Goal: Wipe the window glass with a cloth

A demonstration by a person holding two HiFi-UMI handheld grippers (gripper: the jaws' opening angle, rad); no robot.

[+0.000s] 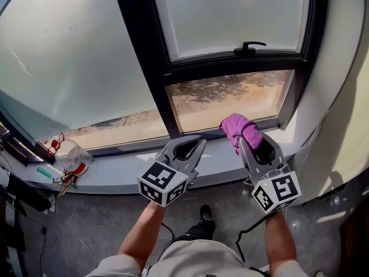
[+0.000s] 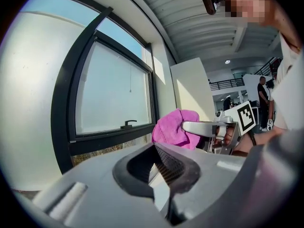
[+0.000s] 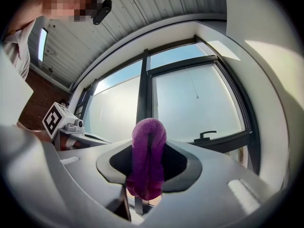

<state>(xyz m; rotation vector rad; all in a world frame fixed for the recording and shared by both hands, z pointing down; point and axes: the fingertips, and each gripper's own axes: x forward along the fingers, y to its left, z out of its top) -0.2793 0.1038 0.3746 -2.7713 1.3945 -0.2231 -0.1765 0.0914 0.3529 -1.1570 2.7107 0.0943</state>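
A pink cloth (image 1: 239, 127) bulges out of my right gripper (image 1: 240, 143), which is shut on it just above the windowsill (image 1: 121, 169). In the right gripper view the cloth (image 3: 148, 158) is folded between the jaws of that gripper (image 3: 146, 175). The window glass (image 1: 230, 16) sits in a black frame, with a black handle (image 1: 249, 46) at the bottom of the upper pane. My left gripper (image 1: 199, 139) hangs beside the right one, shut and empty; its own view (image 2: 159, 165) shows the cloth (image 2: 172, 127) to the right.
A white bag with red trim (image 1: 70, 154) and a small green tube (image 1: 46, 171) lie at the sill's left end. Cables and a dark object (image 1: 23, 195) are on the grey floor at the left. A white wall (image 1: 340, 97) borders the window on the right.
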